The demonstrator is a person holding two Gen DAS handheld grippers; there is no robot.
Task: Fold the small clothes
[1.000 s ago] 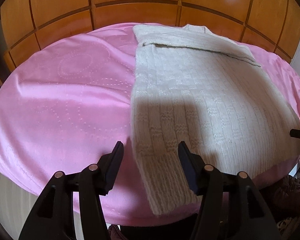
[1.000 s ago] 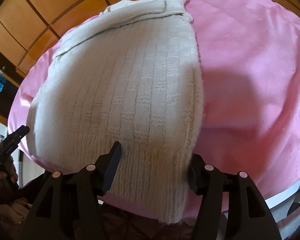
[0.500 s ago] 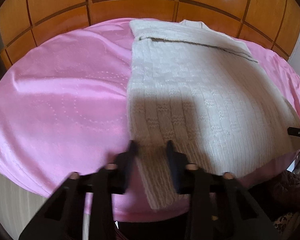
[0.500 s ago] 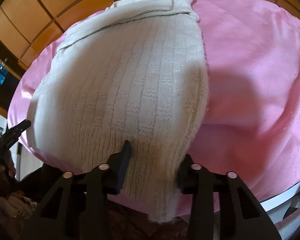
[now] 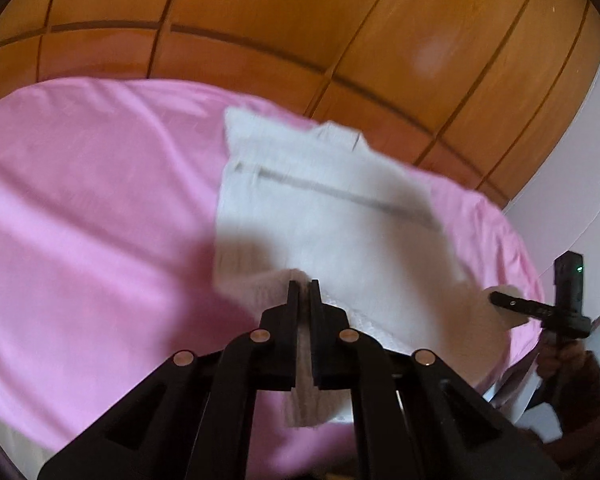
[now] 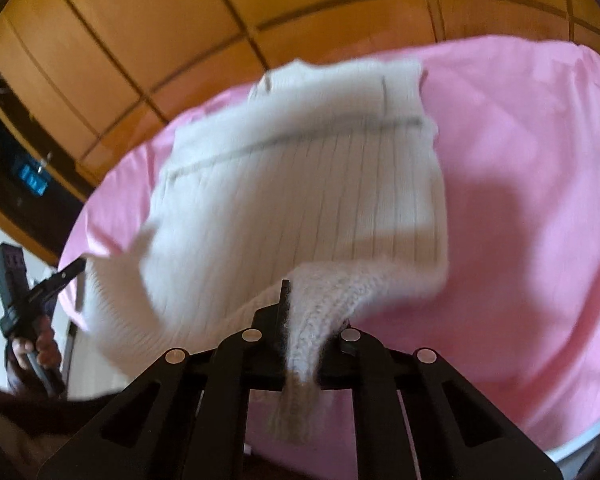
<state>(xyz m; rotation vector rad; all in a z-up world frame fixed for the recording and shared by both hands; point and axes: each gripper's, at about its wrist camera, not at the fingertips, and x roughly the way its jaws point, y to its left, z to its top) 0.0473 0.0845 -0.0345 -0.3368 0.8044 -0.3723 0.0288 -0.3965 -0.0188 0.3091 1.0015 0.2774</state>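
A cream knitted sweater [image 5: 332, 208] lies on a pink cloth [image 5: 84, 216], its sleeves folded across the top. My left gripper [image 5: 304, 285] is shut on the sweater's near left hem corner and holds it lifted. My right gripper [image 6: 300, 292] is shut on the near right hem corner of the sweater [image 6: 300, 192], which hangs down between the fingers. The hem is raised off the cloth between both grippers. The right gripper also shows in the left wrist view [image 5: 500, 300], and the left gripper shows in the right wrist view [image 6: 76, 268].
The pink cloth [image 6: 520, 168] covers a table. Orange wooden panelled doors [image 5: 300, 32] stand behind it. A dark device with a blue display [image 6: 30, 176] sits at the left. A white wall [image 5: 580, 184] is at the right.
Both grippers closed on the sweater's near hem corners and lifted them up and forward toward the collar. The hem no longer hangs over the table's edge.
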